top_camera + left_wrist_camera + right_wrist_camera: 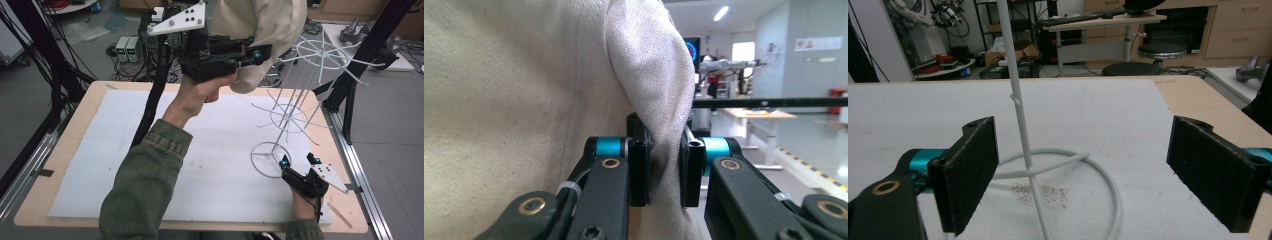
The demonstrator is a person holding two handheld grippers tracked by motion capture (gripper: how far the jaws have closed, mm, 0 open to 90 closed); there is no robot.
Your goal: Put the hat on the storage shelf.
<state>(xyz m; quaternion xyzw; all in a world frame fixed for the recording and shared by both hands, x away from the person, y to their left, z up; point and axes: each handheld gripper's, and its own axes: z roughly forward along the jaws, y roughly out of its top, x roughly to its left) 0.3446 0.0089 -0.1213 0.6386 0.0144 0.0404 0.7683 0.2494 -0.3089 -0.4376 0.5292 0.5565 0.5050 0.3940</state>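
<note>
Clamped between the black left gripper (663, 172) jaws, cream cloth (524, 100) is showing; ahead of the black right gripper (1098, 175), a white wire rack (1020, 125) is standing.

My olive-green sleeve (140, 185) has a ribbed cuff. Both grippers are black with teal joints, brass rivets, dark foam-padded fingers (970, 172), and a grey triangular plate (179, 20) dotted with screws.

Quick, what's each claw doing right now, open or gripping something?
Left claw: closed on the beige cloth.
Right claw: open, holding nothing, by the white wire rack.
</note>
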